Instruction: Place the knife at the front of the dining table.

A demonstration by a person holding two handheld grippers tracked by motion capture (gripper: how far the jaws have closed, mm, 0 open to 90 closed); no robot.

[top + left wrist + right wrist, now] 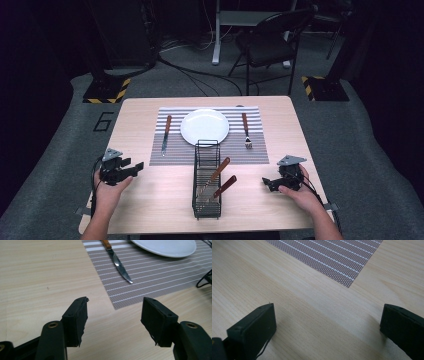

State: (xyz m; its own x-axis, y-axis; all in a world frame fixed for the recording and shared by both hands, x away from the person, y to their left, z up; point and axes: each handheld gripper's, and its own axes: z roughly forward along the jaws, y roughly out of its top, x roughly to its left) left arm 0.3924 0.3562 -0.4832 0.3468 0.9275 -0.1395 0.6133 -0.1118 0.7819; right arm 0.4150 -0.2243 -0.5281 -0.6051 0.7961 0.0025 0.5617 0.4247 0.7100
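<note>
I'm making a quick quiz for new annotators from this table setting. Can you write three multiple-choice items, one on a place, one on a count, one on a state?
1. Where does the fork lie?
A. On the placemat, right of the plate
B. In the wire basket
C. On bare wood

2. How many wooden-handled utensils lie in the wire basket?
A. None
B. Two
C. Four

3. How are the left tongs?
A. Shut on the knife
B. Shut, empty
C. Open, empty

Answers:
1. A, the fork rests on the striped mat beside the plate.
2. B, two brown handles slant across the basket.
3. C, the jaws stand apart over bare table, the knife lying beyond them.
</note>
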